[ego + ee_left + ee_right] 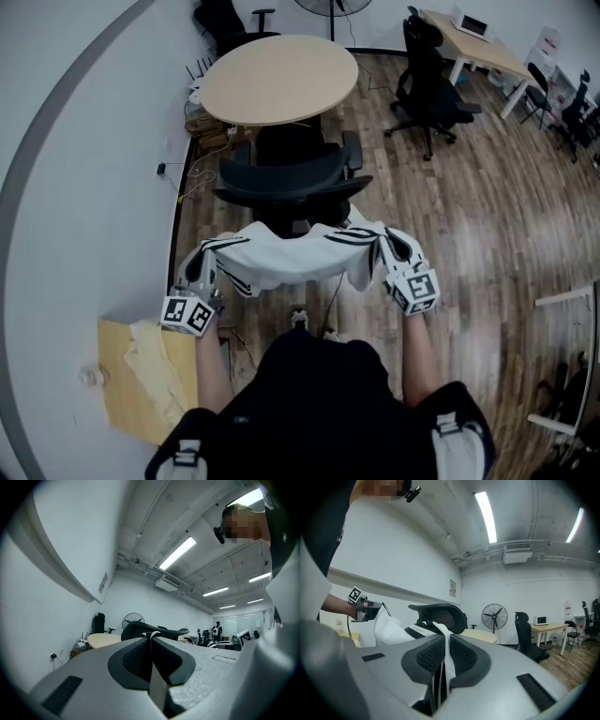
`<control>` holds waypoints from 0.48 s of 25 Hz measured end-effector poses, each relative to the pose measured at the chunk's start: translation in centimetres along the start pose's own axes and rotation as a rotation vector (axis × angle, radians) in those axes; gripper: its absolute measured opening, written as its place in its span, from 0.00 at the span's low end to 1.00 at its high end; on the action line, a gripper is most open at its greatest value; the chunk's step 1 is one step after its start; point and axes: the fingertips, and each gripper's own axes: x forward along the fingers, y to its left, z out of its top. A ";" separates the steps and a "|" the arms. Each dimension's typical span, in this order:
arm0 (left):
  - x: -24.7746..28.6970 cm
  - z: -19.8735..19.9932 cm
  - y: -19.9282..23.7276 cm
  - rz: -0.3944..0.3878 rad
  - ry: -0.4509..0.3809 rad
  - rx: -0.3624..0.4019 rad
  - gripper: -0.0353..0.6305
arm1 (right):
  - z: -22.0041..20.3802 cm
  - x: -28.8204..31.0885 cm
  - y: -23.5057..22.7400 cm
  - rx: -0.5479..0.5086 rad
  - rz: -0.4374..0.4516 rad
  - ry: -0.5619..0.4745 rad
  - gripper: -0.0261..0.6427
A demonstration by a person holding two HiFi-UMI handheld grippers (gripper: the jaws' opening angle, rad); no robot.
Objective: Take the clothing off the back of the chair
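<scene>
Two claws, both clamped on the same piece of clothing. In the left gripper view my left claw point(151, 637) has its jaws pressed almost together, with only a thin fold of pale cloth pinched between the dark pads. In the right gripper view the right claw point(446, 642) is closed just as tightly on a white strip with black striping.

From the head view, the white garment point(298, 259) (black stripes along its edges) hangs stretched between the left claw point(207, 257) and the right claw point(388, 247), sagging a little in the middle. It sits on my side of the black office chair point(291, 182), in front of the backrest rather than draped over it. I cannot tell whether its far edge is brushing the chair.

The chair faces away from me, tucked toward the round counter point(279, 79). In the right gripper view the garment point(393, 630) runs off leftward to the other claw point(360, 607), with the chair's curved back point(440, 613) rising behind it and a standing fan point(494, 614) farther off. A sheet of cardboard point(141, 380) lies by the curved wall near my left arm. A second office chair point(427, 86) stands by a desk point(473, 42) across the wooden floor point(487, 206).
</scene>
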 end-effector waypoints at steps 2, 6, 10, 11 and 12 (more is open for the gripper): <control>-0.5 -0.2 -0.5 0.003 0.001 -0.002 0.07 | -0.1 -0.5 0.0 -0.001 0.003 0.000 0.07; -1.5 -0.5 -1.2 0.013 0.002 -0.003 0.07 | -0.2 -1.3 0.1 -0.003 0.002 0.011 0.07; -2.6 -0.9 -1.8 0.032 0.001 -0.013 0.07 | -0.6 -2.2 0.4 -0.001 0.019 0.002 0.07; -2.8 -1.0 -2.0 0.033 0.001 -0.010 0.07 | -0.7 -2.4 0.4 0.001 0.022 -0.001 0.07; -3.0 -1.1 -2.2 0.031 0.002 -0.005 0.07 | -0.7 -2.6 0.4 0.003 0.023 -0.003 0.07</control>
